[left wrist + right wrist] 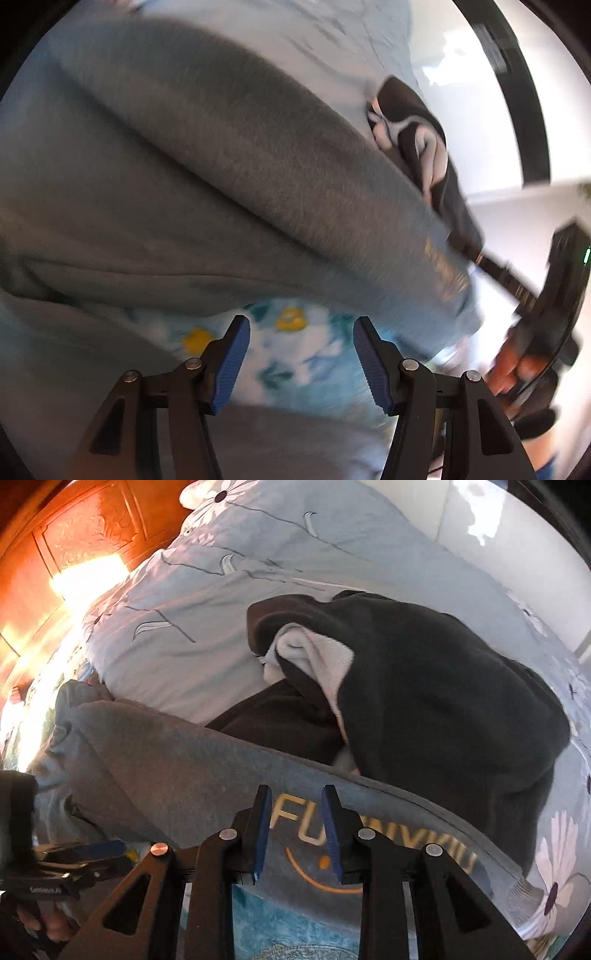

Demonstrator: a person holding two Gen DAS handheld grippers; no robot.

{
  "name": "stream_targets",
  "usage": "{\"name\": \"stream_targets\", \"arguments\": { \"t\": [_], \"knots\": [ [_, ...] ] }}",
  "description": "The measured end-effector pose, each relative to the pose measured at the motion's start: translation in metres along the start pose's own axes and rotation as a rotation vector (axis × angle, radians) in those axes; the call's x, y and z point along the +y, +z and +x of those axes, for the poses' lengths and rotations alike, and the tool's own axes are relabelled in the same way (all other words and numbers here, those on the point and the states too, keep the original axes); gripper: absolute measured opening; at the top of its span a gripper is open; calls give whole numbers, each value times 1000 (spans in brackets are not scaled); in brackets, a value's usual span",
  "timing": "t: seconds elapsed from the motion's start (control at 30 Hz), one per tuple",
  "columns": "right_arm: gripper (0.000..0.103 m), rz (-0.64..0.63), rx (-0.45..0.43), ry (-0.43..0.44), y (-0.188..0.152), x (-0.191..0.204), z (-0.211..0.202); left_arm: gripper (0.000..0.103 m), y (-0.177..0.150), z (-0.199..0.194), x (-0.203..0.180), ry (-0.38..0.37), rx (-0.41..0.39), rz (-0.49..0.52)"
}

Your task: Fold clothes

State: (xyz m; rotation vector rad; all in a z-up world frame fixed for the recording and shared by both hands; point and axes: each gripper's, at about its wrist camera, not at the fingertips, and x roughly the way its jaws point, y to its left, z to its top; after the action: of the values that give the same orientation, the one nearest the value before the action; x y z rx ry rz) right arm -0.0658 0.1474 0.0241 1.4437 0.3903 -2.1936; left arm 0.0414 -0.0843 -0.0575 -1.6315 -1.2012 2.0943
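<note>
Right gripper [297, 834] jaws straddle the grey garment's [166, 768] edge.

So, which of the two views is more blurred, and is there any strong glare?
The left wrist view is smeared by motion: the grey garment and the hand at right look streaked. The right wrist view is sharper, but sunlight burns out part of the wooden headboard; both bend strongly at the edges.
</note>
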Motion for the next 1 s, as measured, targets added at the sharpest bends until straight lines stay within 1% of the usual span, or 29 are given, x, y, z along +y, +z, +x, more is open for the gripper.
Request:
{"name": "stream_targets", "arguments": {
  "t": [0.03, 0.13, 0.2, 0.23, 0.3, 0.37, 0.4, 0.47, 0.53, 0.6, 0.63, 0.7, 0.73, 0.77, 0.8, 0.83, 0.93, 1.0],
  "knots": [
    [28, -25, 5, 3, -1, 1, 3, 61, 1, 4, 3, -28, -7, -40],
    [28, -103, 27, -21, -2, 5, 8, 60, 4, 14, 10, -36, -36, -121],
    [28, -136, 36, -27, 2, 7, 8, 58, 4, 19, 16, -77, -48, -179],
    [28, -158, 36, -34, 5, 8, 8, 56, 5, 21, 19, -94, -56, -202],
    [28, -196, 32, -45, 10, 11, 9, 52, 6, 22, 24, -102, -82, -248],
    [28, -236, 33, -55, 14, 14, 11, 39, 6, 24, 29, -106, -98, -288],
    [28, -256, 33, -60, 16, 16, 11, 36, 6, 25, 32, -106, -102, -304],
    [28, -291, 56, -48, 20, 20, 17, 27, 5, 26, 34, -106, -107, -313],
    [28, -328, 79, -58, 21, 23, 24, 26, 4, 28, 33, -100, -112, -307],
    [28, -364, 98, -71, 22, 25, 31, 21, 4, 29, 33, -100, -117, -317],
    [28, -378, 106, -75, 22, 26, 33, 17, 4, 30, 33, -99, -120, -326],
    [28, -404, 124, -81, 22, 28, 37, 15, 4, 31, 33, -98, -125, -343],
    [28, -419, 132, -84, 22, 29, 38, 11, 4, 32, 33, -97, -127, -351],
    [26, -434, 138, -86, 22, 30, 38, 8, 3, 32, 32, -94, -129, -351],
    [14, -449, 143, -92, 22, 32, 39, 7, 2, 32, 30, -92, -130, -351],
    [4, -464, 148, -102, 22, 34, 40, 5, 2, 32, 29, -89, -132, -351],
    [3, -485, 156, -118, 24, 36, 42, 5, 0, 32, 25, -81, -137, -351],
    [2, -480, 136, -135, 27, 34, 40, 5, -2, 31, 22, -76, -141, -351]
  ]
}}
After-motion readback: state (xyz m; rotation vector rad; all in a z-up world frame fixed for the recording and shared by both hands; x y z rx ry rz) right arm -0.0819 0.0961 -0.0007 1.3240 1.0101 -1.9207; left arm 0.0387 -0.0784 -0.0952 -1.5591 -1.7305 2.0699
